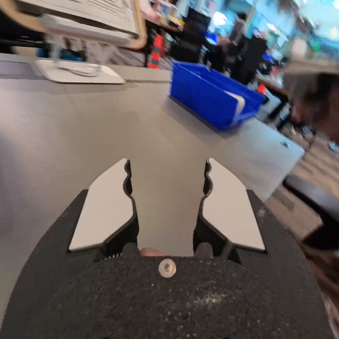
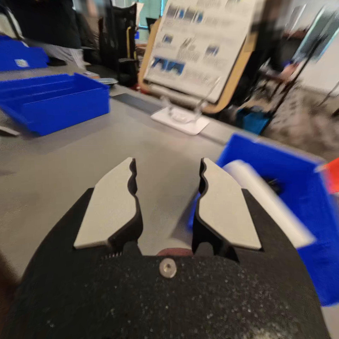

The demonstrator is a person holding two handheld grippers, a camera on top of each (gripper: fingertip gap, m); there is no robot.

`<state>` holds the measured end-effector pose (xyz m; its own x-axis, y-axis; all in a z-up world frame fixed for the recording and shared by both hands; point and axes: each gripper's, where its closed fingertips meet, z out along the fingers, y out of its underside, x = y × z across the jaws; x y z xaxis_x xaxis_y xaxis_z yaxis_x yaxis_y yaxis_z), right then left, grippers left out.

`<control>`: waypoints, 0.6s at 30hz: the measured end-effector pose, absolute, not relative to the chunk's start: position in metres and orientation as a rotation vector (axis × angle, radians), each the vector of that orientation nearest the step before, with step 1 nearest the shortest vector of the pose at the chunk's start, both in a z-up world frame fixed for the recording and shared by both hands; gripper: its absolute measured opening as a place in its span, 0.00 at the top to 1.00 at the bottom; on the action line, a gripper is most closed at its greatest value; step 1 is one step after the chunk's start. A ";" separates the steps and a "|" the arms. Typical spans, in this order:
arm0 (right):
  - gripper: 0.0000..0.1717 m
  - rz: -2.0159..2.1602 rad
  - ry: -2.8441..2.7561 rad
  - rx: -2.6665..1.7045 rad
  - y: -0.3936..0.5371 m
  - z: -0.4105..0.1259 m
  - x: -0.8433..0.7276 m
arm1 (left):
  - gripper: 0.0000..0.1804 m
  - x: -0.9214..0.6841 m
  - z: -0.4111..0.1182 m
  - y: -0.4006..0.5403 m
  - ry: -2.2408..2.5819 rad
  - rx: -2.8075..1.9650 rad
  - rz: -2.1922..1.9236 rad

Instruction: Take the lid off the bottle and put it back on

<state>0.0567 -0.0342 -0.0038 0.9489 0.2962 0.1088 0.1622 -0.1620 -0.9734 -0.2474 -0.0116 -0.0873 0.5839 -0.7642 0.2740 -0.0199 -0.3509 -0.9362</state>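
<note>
Both tools stood open and held nothing: the left tool [image 1: 167, 161] over the bare grey surface [image 1: 91, 128], the right tool [image 2: 167, 160] beside a blue bin [image 2: 275, 165].

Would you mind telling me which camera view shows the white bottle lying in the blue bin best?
The right wrist view: the white bottle lies along the near blue bin, blurred. The left wrist view shows only a white sliver inside a blue bin.

A plain grey desk [image 2: 91, 174] carries three blue plastic bins: one near the right edge [image 2: 275, 165], one at the left [image 2: 64, 110], another behind it [image 2: 18, 53]. A white stand base [image 2: 183, 122] rests at the far side.
</note>
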 end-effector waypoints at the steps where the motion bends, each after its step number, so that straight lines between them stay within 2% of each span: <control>1: 0.62 0.203 -0.345 -1.773 -0.046 -0.033 0.039 | 0.58 -0.266 -0.086 -0.006 0.527 -1.786 -0.847; 2: 0.67 0.217 -0.324 -1.799 -0.057 -0.057 0.033 | 0.57 -0.289 -0.086 0.000 0.417 -1.790 -0.773; 4: 0.67 0.140 -0.276 -1.776 -0.074 -0.087 0.035 | 0.57 -0.340 -0.086 0.008 0.245 -1.784 -0.564; 7: 0.68 -0.047 -0.229 -1.754 -0.086 -0.094 0.056 | 0.59 -0.400 -0.087 0.011 0.113 -1.801 -0.321; 13: 0.66 -0.218 -0.179 -1.809 -0.082 -0.106 0.092 | 0.59 -0.417 -0.092 0.021 0.091 -1.784 -0.305; 18: 0.67 -0.186 -0.147 -1.805 -0.085 -0.106 0.092 | 0.58 -0.381 -0.107 0.019 0.186 -1.829 -0.378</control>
